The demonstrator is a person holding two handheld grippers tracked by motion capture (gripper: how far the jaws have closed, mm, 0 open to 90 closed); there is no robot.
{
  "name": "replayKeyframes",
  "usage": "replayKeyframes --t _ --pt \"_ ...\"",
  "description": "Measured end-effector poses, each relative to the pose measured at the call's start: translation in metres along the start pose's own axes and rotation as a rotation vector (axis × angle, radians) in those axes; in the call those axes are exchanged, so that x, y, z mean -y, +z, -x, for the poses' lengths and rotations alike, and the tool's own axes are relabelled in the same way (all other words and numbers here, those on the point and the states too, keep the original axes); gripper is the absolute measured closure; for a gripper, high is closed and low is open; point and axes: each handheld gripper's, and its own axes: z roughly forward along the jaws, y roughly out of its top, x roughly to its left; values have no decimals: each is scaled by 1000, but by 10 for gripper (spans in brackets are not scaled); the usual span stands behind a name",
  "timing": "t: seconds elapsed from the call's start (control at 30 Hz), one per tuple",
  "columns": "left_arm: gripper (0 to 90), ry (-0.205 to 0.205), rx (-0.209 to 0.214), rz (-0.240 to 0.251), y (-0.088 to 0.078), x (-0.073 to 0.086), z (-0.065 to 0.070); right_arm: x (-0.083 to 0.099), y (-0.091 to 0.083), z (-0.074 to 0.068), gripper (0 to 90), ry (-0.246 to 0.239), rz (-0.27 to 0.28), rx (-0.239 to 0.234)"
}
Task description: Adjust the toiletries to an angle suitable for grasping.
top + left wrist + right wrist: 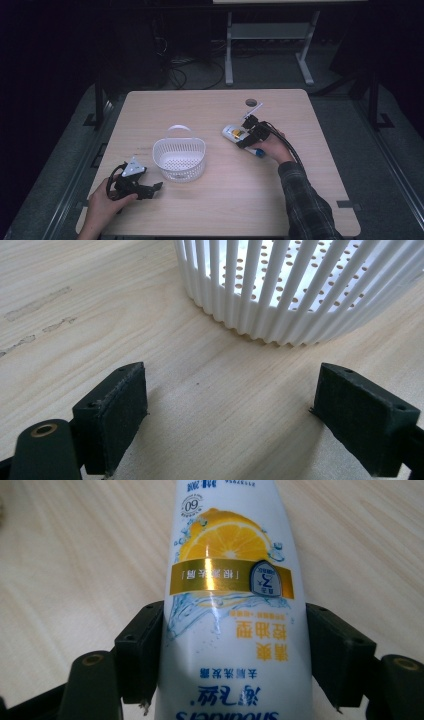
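White tube (pixel 232 605) lies flat on the bench (pixel 210 107) between the right tool's (pixel 232 650) pads, gripped for the basket (pixel 179 159), beside which the left tool (pixel 232 410) waits open and empty.

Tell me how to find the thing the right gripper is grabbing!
Start at the wooden table and find the white basket near its middle. Look to the right of it, where the right gripper comes down over a white tube that lies flat between the jaws. The tube has a big orange slice and a gold band printed on it, and a blue cap.
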Motion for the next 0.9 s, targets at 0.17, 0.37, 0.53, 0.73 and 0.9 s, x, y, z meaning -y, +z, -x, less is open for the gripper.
replayKeyframes --t 0.17,0.37,0.53,0.73,0.9 --pt "130 0 0 0 0 0 0 14 -10 -4 302 6 21 0" --pt "130 1 0 0 0 0 0 36 -25 -7 302 13 56 2" --pt "131 -1 0 1 0 0 0 51 -37 -15 303 5 83 4" --pt "130 -3 -1 3 0 0 0 69 -49 -29 302 -12 98 1" --pt "130 -2 -1 3 0 0 0 85 -58 -44 302 -25 97 -4"
